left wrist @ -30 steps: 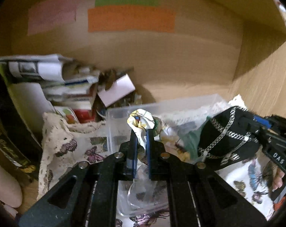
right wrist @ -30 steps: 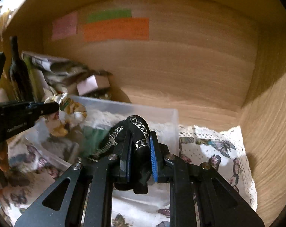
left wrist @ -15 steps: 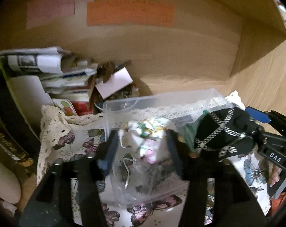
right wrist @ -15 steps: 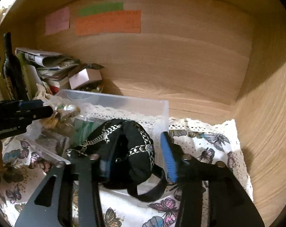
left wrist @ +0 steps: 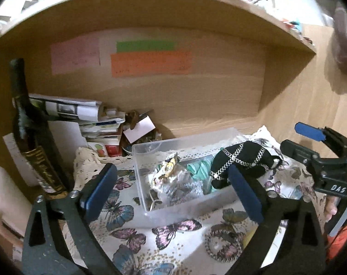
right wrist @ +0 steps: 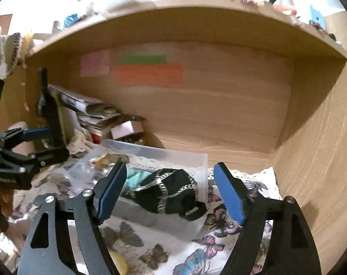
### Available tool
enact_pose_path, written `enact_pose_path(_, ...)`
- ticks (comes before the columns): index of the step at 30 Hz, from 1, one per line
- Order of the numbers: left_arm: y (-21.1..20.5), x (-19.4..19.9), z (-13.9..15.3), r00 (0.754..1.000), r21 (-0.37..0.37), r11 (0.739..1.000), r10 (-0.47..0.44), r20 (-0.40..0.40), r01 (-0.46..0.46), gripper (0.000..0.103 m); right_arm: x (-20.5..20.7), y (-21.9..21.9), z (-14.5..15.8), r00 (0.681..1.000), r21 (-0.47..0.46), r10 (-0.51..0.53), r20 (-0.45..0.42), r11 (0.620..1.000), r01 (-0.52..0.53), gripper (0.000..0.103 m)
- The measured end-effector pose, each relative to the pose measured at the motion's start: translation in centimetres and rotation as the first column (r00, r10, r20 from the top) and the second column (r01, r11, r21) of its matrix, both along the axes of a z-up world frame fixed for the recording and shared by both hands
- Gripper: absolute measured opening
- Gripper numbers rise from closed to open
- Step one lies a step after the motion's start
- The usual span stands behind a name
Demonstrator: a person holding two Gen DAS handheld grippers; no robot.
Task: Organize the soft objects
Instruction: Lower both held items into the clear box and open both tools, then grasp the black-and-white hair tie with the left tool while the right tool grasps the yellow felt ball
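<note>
A clear plastic box (left wrist: 150,147) (right wrist: 203,160) sits on a butterfly-print cloth (left wrist: 173,226) (right wrist: 219,210) inside a wooden cubby. In it lie a crumpled floral scarf (left wrist: 167,168), a teal cloth (left wrist: 199,167) (right wrist: 134,176) and a black cloth with silver chain trim (left wrist: 240,160) (right wrist: 168,189) that hangs over the box's right rim. My left gripper (left wrist: 173,190) is open and empty, in front of the box. My right gripper (right wrist: 171,192) is open and empty, just before the black cloth.
A dark wine bottle (left wrist: 29,123) (right wrist: 47,112) stands at the left beside stacked papers and boxes (left wrist: 86,116) (right wrist: 90,112). Coloured notes (left wrist: 150,61) (right wrist: 148,71) are stuck on the back wall. The cubby's right wall (right wrist: 315,149) is close.
Both grippers opened and pulled back from the box. The floral scarf dropped from the left gripper into the box. The black chain-trimmed cloth left the right gripper and rests on the box's right side.
</note>
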State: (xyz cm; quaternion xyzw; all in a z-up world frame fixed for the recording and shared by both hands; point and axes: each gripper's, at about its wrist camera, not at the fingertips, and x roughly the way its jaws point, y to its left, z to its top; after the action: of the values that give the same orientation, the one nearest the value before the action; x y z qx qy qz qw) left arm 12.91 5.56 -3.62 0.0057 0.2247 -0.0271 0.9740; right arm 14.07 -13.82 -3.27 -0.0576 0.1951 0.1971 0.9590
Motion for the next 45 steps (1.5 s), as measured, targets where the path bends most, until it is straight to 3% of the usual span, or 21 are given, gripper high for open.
enact_pose_path(6,0.0,-2.1,-1.4,0.999,0.006,1.0,-0.008,-0.031,0.008,0.103,-3.1,0.3,-1.0,0.999,0.014,0.03,-0.013,0.999,-0.03,0.083)
enact_pose_path(13,-0.4,-2.4,-5.7,0.986,0.013,1.0,-0.013,-0.168,0.016,0.103,-4.7,1.3,-5.3,0.987,0.023,0.077,-0.139,0.997,-0.074,0.083)
enact_pose_path(17,-0.9,-2.7,-7.8,0.97,-0.032,0.999,-0.049,-0.239,0.043,0.101,-5.1,1.5,-7.4,0.971,0.049,0.099,-0.219,0.995,-0.091,0.082)
enact_pose_path(20,-1.5,-2.6,-9.0,0.958,-0.039,0.997,-0.079,-0.277,0.071,0.082,-5.4,1.7,-8.9,0.954,0.067,0.123,-0.272,0.992,-0.108,0.08)
enact_pose_path(23,-2.1,-2.2,-9.8,0.943,-0.067,0.994,-0.106,-0.315,0.089,0.073,-5.2,2.1,-10.1,0.934,0.079,0.147,-0.324,0.989,-0.128,0.064)
enact_pose_path(27,-2.9,-1.4,-11.3,0.915,-0.099,0.989,-0.14,-0.377,0.111,0.047,-5.0,2.1,-11.5,0.912,0.111,0.169,-0.375,0.984,-0.137,0.041)
enact_pose_path(29,-3.3,-1.4,-11.7,0.917,-0.096,0.989,-0.14,-0.373,0.112,0.043,-5.1,2.0,-11.7,0.909,0.137,0.179,-0.377,0.981,-0.136,0.04)
enact_pose_path(31,-3.7,-1.5,-11.7,0.918,-0.093,0.988,-0.153,-0.365,0.127,0.025,-5.4,1.9,-11.5,0.917,0.127,0.166,-0.362,0.984,-0.128,0.039)
enact_pose_path(34,-4.1,-1.7,-11.8,0.922,-0.083,0.987,-0.16,-0.353,0.14,0.009,-5.7,1.6,-10.9,0.933,0.106,0.139,-0.332,0.988,-0.11,0.039)
enact_pose_path(37,-4.2,-1.7,-11.8,0.923,-0.079,0.986,-0.164,-0.349,0.146,0.006,-5.7,0.9,-10.2,0.942,0.116,0.129,-0.311,0.989,-0.097,0.038)
enact_pose_path(45,-3.0,-2.1,-8.7,0.958,-0.06,0.991,-0.128,-0.257,0.116,0.005,-5.2,-0.5,-7.6,0.968,0.133,0.097,-0.233,0.989,-0.068,0.038)
